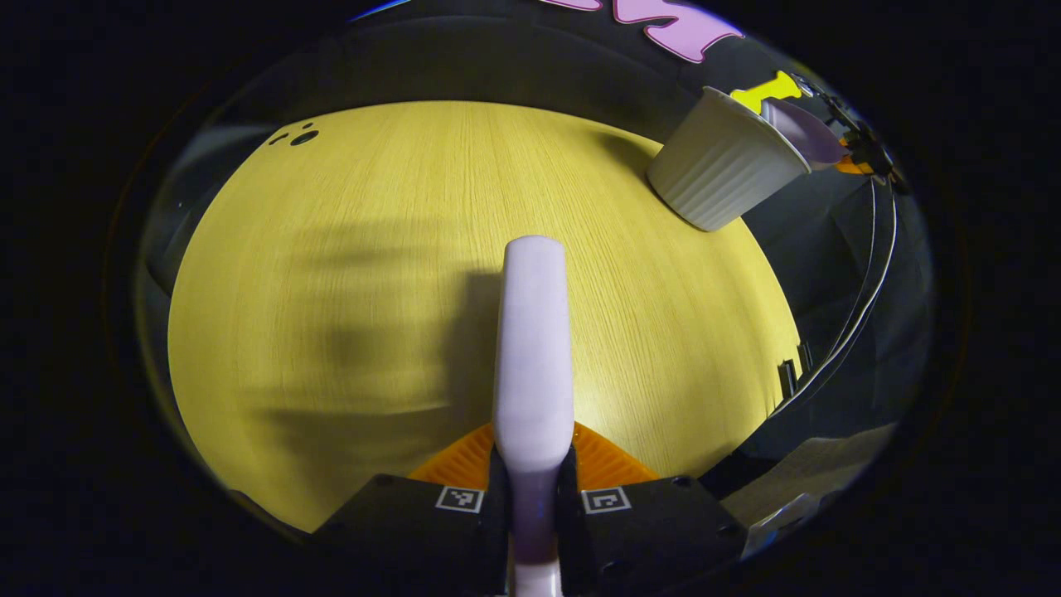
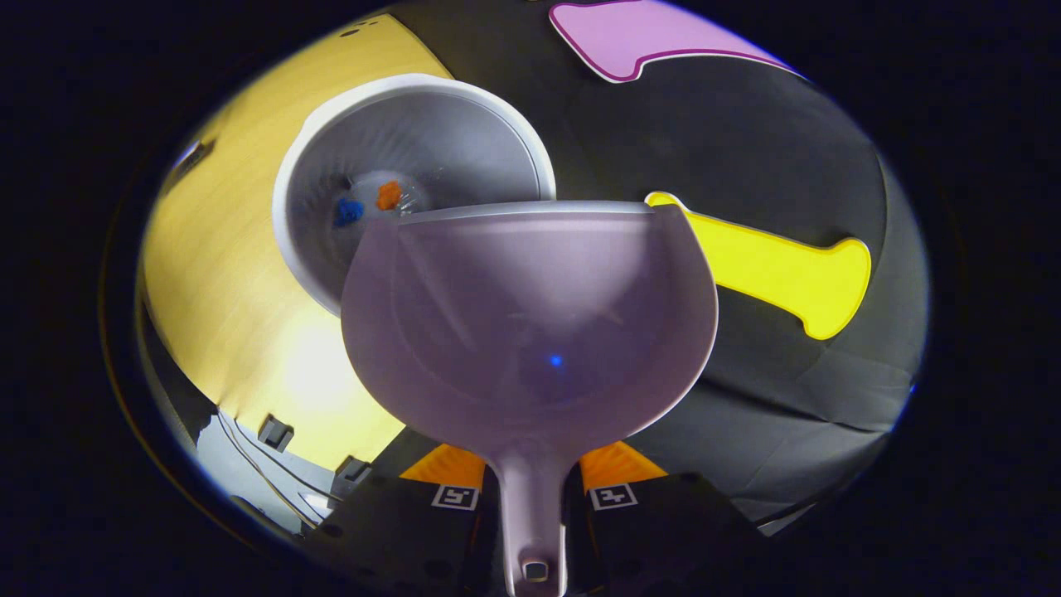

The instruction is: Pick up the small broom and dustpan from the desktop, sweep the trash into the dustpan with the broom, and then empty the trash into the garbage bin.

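Left tool (image 1: 532, 481) clamped on the broom (image 1: 535, 348), both fingers pressing its pale handle, which runs straight up the middle of the left gripper view over the bare yellow table (image 1: 348, 274); bristle end out of sight; broad soft shadows cast across the wood beside the handle; small dark holes (image 1: 298, 137) near the table's far left edge. Far right in that view, standing at the table's edge, the white ribbed bin (image 1: 719, 162), with the dustpan (image 1: 802, 131) tipped over its rim and the right tool partly seen behind it, cables (image 1: 870, 290) trailing down from there. Right tool (image 2: 532, 489) clamped on the dustpan's (image 2: 530, 332) handle, fingers pressing either side of the narrow neck; pan lifted and tilted, its straight front lip lying over the near rim of the bin (image 2: 414, 166); whether lip and rim touch, cannot tell; pan's inside looking bare but for a tiny blue glint. Down in the bin, an orange scrap (image 2: 388, 196) and a blue scrap (image 2: 348, 212) lying close together on the bottom. Table stretching left of the bin in the right gripper view, dark cloth wall (image 2: 746, 149) behind.
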`<state>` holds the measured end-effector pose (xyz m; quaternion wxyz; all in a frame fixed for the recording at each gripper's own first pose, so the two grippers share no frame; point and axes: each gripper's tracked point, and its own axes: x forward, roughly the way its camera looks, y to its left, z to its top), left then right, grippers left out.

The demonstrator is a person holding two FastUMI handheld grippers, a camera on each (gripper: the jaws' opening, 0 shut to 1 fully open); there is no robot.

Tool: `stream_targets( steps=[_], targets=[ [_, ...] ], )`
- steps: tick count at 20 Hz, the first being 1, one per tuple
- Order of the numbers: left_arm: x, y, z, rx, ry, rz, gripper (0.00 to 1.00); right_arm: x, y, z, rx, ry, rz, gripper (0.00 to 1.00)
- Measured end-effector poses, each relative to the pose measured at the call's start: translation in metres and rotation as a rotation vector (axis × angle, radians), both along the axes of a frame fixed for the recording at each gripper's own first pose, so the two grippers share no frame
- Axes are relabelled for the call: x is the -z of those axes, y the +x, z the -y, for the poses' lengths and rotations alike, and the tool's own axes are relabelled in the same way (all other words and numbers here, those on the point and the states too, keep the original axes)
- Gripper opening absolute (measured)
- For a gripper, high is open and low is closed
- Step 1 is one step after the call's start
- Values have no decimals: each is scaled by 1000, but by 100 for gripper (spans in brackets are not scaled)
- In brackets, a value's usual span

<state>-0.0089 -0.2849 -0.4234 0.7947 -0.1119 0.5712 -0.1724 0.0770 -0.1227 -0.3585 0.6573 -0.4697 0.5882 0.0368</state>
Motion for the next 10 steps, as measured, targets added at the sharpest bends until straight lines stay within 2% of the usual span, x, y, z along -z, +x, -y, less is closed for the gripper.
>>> stream_targets(
  steps=[3,7,10],
  targets=[
    [0,4,-3,-8,15,14,29,-8,-4,2,62,66,71,34],
    [0,11,-8,-23,33,28,27,-35,-11,-13,165,259,220,34],
    [2,11,-8,-25,52,29,29,-56,-25,-38,215,423,284,36]
  ],
)
